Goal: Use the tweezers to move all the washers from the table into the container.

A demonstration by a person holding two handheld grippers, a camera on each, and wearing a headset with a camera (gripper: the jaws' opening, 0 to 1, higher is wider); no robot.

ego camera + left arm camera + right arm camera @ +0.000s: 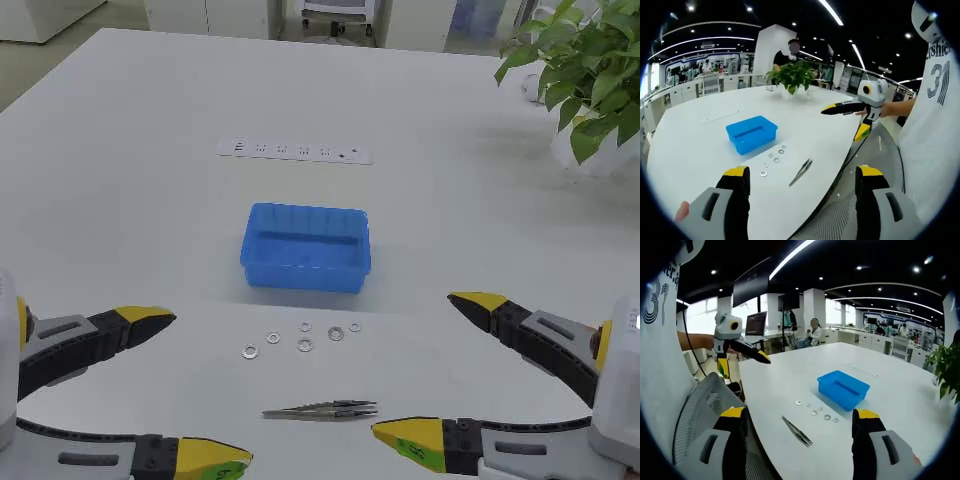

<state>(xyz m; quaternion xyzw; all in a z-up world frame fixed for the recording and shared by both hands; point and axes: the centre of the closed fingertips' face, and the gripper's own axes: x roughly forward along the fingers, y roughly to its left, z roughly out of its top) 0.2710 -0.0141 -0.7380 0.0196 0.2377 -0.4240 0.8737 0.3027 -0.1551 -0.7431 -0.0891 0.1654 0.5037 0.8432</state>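
Several small metal washers lie in a loose row on the white table, just in front of an empty blue container. The tweezers rest flat on the table, nearer to me than the washers. My left gripper stands open at the lower left and my right gripper open at the lower right, both apart from the tweezers. In the left gripper view the container, washers and tweezers lie ahead. The right gripper view has the container, washers and tweezers.
A white power strip lies flat beyond the container. A potted plant stands at the table's far right. A mesh chair sits by the near table edge. People stand at desks far behind.
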